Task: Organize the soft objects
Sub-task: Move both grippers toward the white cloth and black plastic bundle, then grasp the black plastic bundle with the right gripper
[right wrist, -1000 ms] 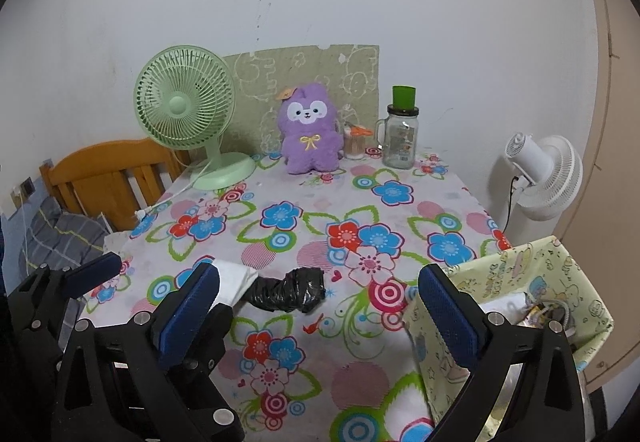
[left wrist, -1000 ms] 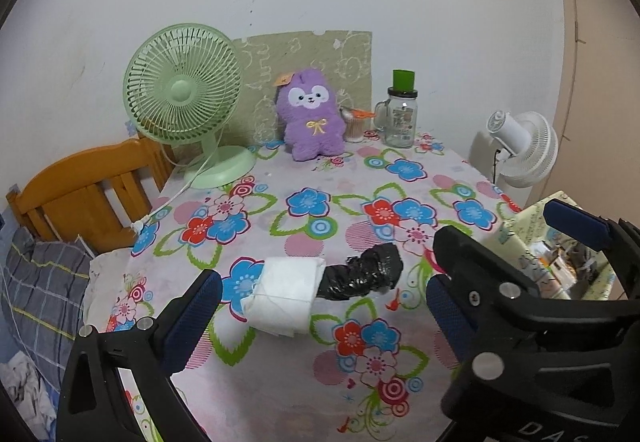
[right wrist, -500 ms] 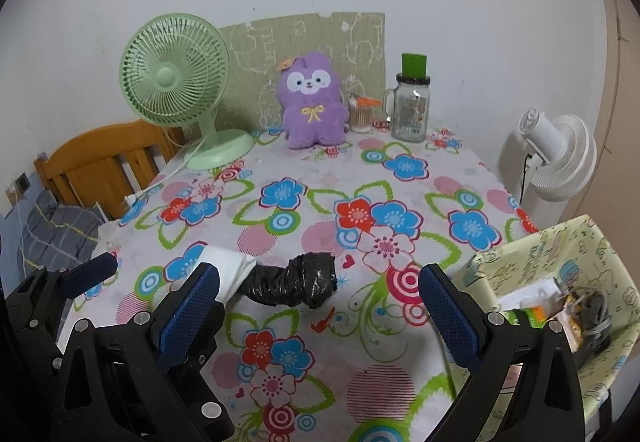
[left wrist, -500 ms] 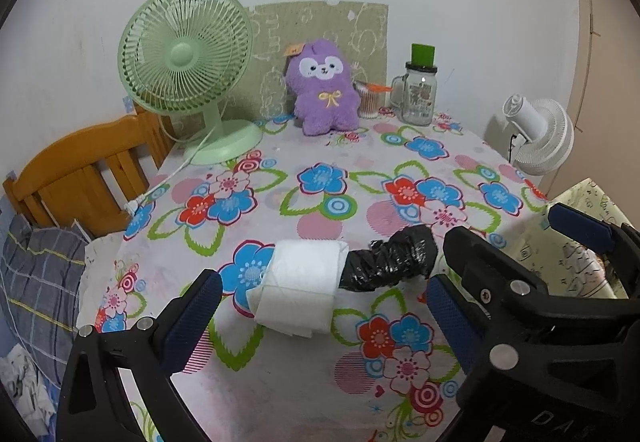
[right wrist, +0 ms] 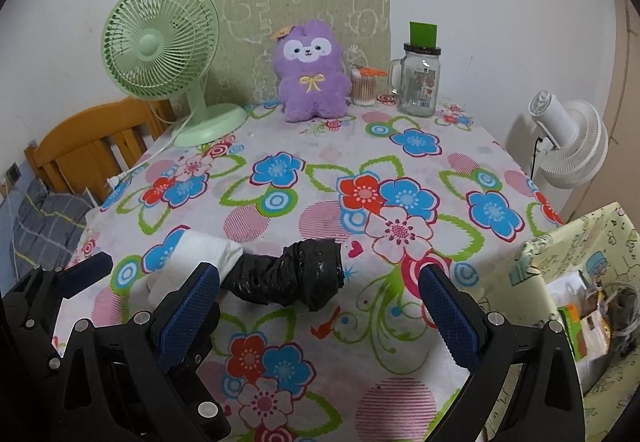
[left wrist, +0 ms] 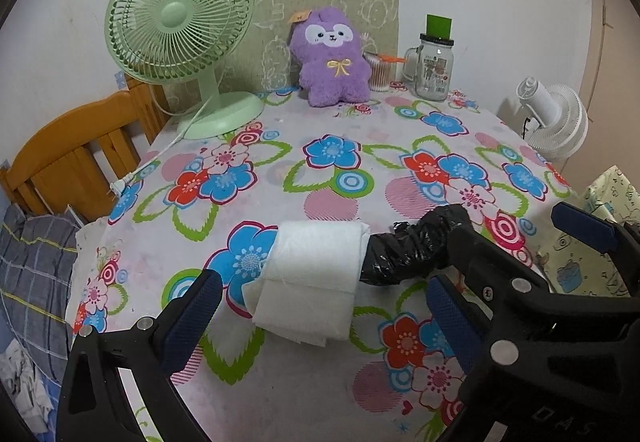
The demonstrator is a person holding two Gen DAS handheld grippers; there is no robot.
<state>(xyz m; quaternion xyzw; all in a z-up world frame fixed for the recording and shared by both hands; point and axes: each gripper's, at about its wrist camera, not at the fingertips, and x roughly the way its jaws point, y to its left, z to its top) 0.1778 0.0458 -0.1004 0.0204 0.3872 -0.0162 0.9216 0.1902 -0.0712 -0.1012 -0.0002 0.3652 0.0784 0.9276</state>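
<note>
Left gripper (left wrist: 320, 316) fingers spread wide, holding nothing; white cloth roll (left wrist: 310, 278) lies between them on the flowered counter (left wrist: 340, 202). Right gripper (right wrist: 318, 308) fingers also spread, empty, flanking the black plastic roll (right wrist: 292, 278). The two rolls lie end to end, touching, long axis left-right, black end pointing right toward the patterned bin (right wrist: 580, 274). Purple plush (right wrist: 310, 72) upright at counter's far edge.
</note>
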